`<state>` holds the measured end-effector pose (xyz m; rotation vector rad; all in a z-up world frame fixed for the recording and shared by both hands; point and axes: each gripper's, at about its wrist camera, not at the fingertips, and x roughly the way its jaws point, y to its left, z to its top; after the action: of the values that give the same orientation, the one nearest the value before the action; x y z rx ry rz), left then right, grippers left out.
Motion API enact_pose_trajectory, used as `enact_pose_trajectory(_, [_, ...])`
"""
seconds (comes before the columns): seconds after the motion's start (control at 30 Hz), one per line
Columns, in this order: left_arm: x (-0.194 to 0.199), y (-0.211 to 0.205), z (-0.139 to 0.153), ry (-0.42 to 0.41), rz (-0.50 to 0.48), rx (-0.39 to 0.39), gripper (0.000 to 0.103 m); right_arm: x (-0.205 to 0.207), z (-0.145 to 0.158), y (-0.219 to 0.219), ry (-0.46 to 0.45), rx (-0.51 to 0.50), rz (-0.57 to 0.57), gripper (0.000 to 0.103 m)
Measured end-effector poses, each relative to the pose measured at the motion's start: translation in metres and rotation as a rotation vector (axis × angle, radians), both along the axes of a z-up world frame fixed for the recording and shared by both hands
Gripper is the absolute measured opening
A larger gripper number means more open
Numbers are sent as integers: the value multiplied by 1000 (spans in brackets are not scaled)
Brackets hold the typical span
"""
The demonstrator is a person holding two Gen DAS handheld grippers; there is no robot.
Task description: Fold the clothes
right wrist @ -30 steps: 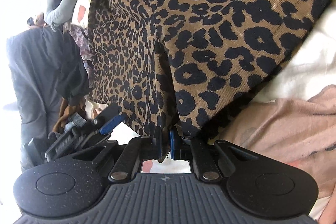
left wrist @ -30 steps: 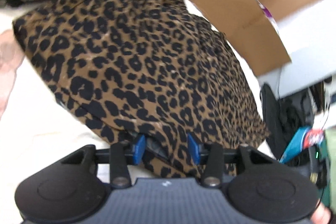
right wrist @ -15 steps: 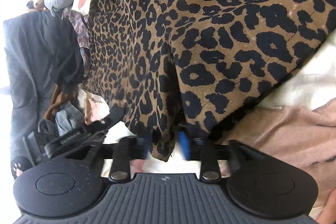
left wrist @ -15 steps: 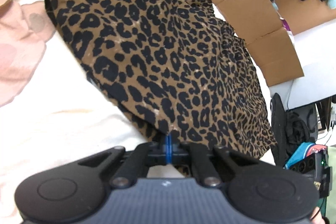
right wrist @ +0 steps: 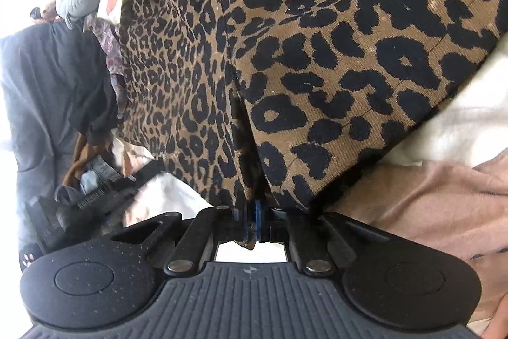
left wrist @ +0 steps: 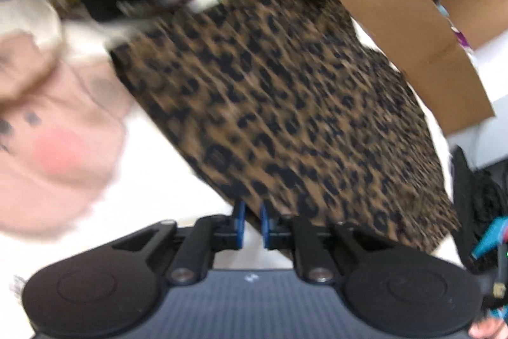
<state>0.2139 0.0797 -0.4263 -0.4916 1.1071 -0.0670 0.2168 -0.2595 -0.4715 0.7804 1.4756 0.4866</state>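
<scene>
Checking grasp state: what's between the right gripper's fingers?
Right wrist view: a bunched edge of the leopard-print garment sits pinched between the right gripper fingers; nothing else there.

Right tool [right wrist: 250, 220] clamped (left tool [left wrist: 250, 220] parted)

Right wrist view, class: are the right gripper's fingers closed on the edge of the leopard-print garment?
Yes: the right gripper has its blue pads pressed together on a fold of the leopard-print garment.

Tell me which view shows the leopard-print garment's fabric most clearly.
The right wrist view: the leopard-print garment is sharp there, its weave and a fold visible, its edge pinched in the right gripper. The left wrist view shows more of its outline, but blurred.
</scene>
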Motion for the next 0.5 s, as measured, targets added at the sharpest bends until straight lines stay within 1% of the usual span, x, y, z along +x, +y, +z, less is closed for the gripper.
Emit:
enact_pose_trajectory(0.03, [4,7,3,-10,20,23,30,0,0,1,-1,-6,5,2])
enact_pose_trajectory(0.13, [19,23,11,-53,57,81,40,1,1,3,-7,-20,21,2])
enact_pose_trajectory(0.2, [30,34,13,-55,77,108,41,1,2,4,-15,-27,31,2])
enact_pose_trajectory(0.27, [38,45,13,-51,90,110,41,1,2,4,-21,-31,38,2])
enact_pose_trajectory(0.37, [48,52,10,-63,85,172,42,2,2,4,-21,-30,37,2])
enact_pose_trajectory(0.5, [56,62,7,-76,85,207,45,2,3,5,-26,-39,44,2])
